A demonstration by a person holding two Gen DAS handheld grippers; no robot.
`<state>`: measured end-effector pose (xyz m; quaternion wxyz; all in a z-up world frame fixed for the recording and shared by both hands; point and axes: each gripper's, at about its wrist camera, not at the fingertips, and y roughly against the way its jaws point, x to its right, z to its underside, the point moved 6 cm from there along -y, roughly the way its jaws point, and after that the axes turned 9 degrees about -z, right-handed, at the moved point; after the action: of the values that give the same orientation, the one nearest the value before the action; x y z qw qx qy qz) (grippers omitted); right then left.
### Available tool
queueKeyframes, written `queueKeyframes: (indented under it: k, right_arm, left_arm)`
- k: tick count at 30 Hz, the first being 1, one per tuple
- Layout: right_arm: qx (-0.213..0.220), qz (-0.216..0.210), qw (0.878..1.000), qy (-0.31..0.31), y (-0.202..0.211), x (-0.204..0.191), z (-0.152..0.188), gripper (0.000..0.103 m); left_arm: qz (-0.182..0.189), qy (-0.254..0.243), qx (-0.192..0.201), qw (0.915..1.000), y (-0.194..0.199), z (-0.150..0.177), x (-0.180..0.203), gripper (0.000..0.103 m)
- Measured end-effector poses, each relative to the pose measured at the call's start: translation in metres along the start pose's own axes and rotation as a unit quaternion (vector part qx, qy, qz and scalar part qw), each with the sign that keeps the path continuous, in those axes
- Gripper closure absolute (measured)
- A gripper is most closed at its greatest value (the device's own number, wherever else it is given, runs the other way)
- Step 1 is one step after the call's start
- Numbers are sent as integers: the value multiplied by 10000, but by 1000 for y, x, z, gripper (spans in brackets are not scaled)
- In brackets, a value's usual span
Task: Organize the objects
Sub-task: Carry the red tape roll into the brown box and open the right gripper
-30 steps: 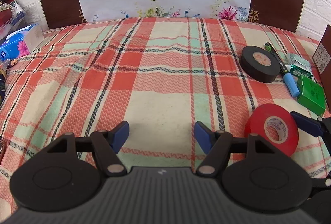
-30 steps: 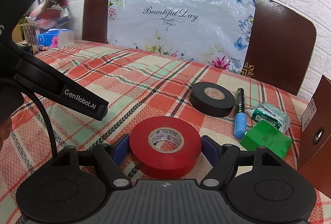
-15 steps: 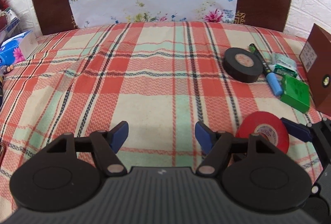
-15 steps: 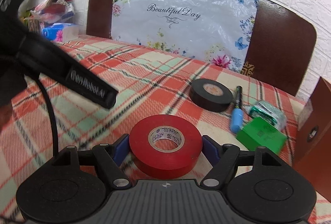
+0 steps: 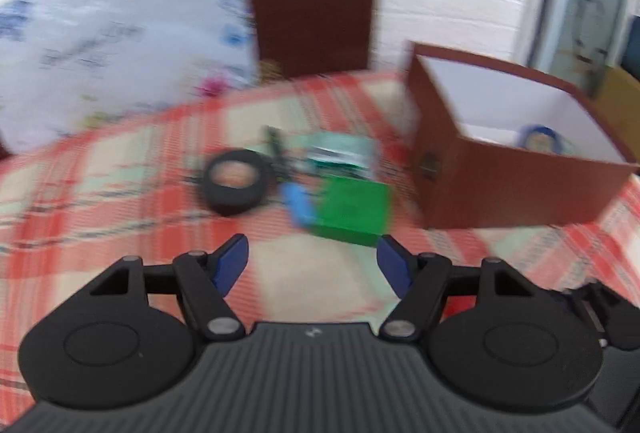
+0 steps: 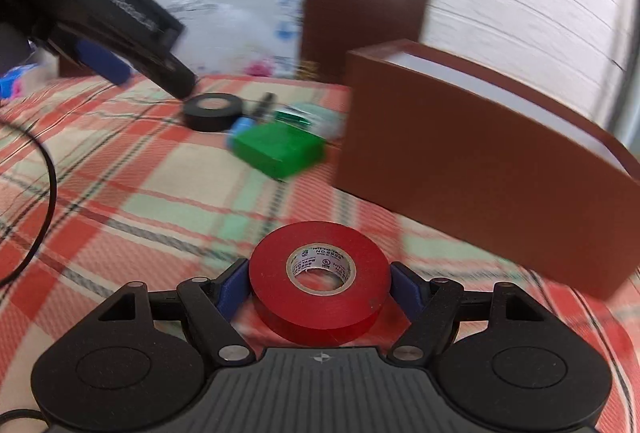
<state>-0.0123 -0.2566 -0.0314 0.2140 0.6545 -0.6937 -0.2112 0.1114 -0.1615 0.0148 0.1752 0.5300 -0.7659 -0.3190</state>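
Note:
A red tape roll sits between the blue pads of my right gripper, carried above the plaid cloth; the jaws are opening. Just ahead to the right stands an open brown box with white inner walls. My left gripper is open with nothing between its fingers. Beyond it lie a black tape roll, a blue marker, a green box and a green-white packet. The brown box stands at the right with something blue inside.
The plaid-covered table runs to the left. A dark brown chair back and a flowered plastic sheet stand behind it against a white wall. In the right wrist view a black cable hangs at the left. Both views are blurred.
Both views have swung to the right, bringing the open brown box into sight. The red tape has travelled with the right gripper toward that box. The left gripper stays open.

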Motion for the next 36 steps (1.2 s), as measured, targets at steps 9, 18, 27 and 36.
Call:
queueKeyframes:
  k: [9,18,27,36]
  right_arm:
    - [-66,-318,9993,-175,6,16,13,23]
    - [790,-332,9962,155,21,10,-6,34]
    - [1902,420,9803,322,17,56,-86,34]
    - [1347,966,9837,-690,-32,129,-100,18]
  left_arm:
    - [946,-344,-1116,9886,-46,32,74,33]
    - [1125,-881,-464,9887,-10,5,86,73]
    - [939,-1353,816,9830,2,-84,116,68]
    - [922,-1033,598,9886,-30,-91,131,58]
